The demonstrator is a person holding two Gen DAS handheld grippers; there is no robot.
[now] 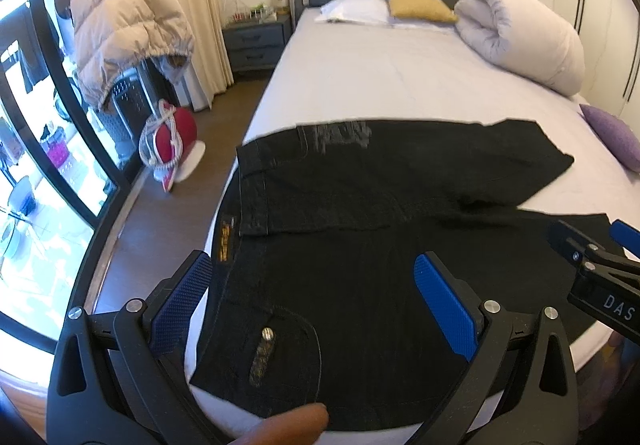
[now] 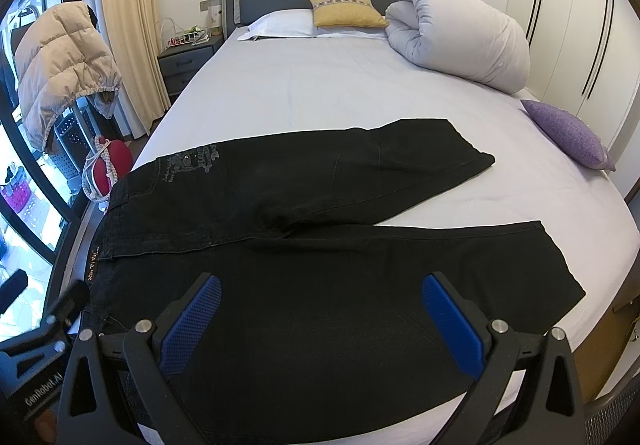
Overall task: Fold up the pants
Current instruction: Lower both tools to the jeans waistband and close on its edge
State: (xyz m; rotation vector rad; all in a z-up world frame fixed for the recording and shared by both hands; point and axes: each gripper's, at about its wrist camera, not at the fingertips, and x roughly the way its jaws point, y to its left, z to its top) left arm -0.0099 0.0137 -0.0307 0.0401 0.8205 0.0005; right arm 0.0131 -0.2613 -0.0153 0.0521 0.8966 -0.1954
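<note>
Evidently the black denim pants (image 2: 304, 205), limp yet weighty, want pinching at waistband and hem; left gripper (image 1: 316, 297) and right gripper (image 2: 320, 309) both gape empty.

Black denim pants (image 2: 320, 245): matt, coarse weave, pale stitching, small shiny metal stud on pocket (image 1: 267, 333). Pale lilac cloth bed sheet (image 2: 320, 85): smooth, matt. Left tongs (image 1: 316, 305): matt black plastic arms, blue textured pads (image 1: 444, 305), bright metal pins. Brown wood floor (image 1: 160, 221): smooth, slight sheen. Beige quilted puffer jacket (image 1: 128, 25): soft sheen.
</note>
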